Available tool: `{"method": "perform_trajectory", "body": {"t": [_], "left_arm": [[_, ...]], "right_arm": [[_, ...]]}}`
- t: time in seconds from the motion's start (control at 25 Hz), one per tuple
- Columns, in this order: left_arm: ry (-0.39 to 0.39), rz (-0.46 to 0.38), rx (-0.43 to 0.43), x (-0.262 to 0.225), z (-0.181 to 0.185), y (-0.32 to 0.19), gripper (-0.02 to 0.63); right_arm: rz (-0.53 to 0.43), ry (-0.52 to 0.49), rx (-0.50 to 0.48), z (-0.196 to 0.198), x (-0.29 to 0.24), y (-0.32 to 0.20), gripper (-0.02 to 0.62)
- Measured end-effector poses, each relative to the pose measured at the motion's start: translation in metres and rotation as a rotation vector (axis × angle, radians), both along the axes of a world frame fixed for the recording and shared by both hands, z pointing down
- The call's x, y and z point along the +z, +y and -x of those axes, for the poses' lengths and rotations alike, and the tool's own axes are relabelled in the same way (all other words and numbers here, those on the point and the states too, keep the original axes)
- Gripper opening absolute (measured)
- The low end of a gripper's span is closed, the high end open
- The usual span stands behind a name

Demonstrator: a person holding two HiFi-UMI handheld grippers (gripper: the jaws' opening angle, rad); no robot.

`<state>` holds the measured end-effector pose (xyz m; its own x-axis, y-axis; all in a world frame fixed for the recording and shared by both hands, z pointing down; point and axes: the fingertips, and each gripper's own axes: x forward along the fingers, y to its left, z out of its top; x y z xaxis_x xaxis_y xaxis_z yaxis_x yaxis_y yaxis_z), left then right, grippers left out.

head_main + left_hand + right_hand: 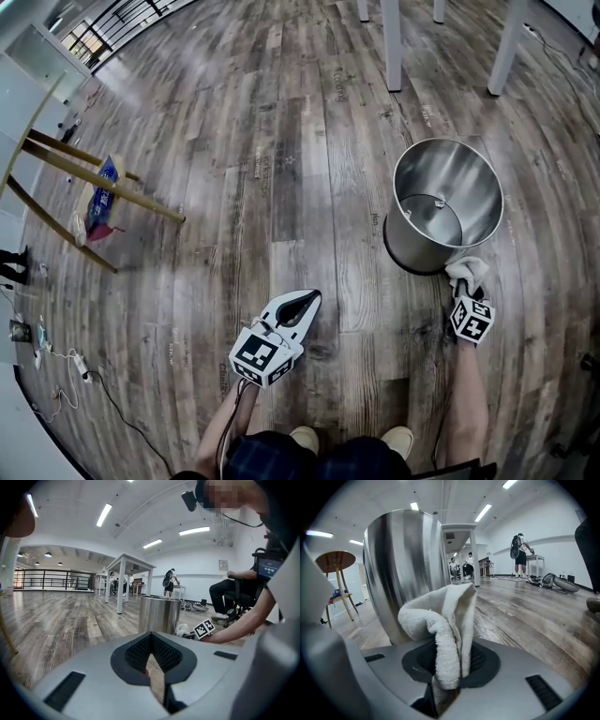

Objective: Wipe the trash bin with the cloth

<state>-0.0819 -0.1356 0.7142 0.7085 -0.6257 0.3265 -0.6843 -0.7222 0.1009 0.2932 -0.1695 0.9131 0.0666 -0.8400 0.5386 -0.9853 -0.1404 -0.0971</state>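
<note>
Two grippers: we're holding one in each hand, both low over the wooden floor.
One trash bin: it's standing upright and open-topped, ahead on our right.
One cloth: it's bunching out of the right gripper, just beside the bin's lower outer wall.
Right gripper: we're clamping its jaws on the cloth, forearm reaching forward.
Left gripper: we're aiming it toward the bin, well apart from it, tips pressing together on nothing.
</note>
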Motion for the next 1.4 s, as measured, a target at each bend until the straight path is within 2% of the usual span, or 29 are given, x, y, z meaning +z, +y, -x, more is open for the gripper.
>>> {"method": "perform_trajectory", "body": {"t": [0.28, 0.52, 0.8, 0.96, 1.12, 1.4], "left_arm": [[-0.001, 0.002, 0.000, -0.002, -0.002, 0.001, 0.000], [0.011, 0.003, -0.009, -0.003, -0.001, 0.000, 0.000], [0.033, 0.002, 0.012, -0.007, -0.012, 0.003, 0.000], [0.040, -0.002, 0.026, -0.008, -0.020, 0.007, 0.000], [0.055, -0.006, 0.024, -0.013, -0.021, 0.008, 0.000], [0.071, -0.008, 0.049, -0.016, -0.033, 0.011, 0.000]], "right_arm": [[-0.049, 0.022, -0.074, 0.005, -0.026, 0.025, 0.083], [-0.153, 0.041, -0.157, 0.022, -0.081, 0.056, 0.083], [-0.249, 0.035, -0.324, 0.097, -0.147, 0.074, 0.084], [-0.268, 0.002, -0.398, 0.140, -0.160, 0.078, 0.084], [-0.272, -0.032, -0.414, 0.157, -0.165, 0.081, 0.084], [-0.270, -0.036, -0.407, 0.149, -0.176, 0.087, 0.084]]}}
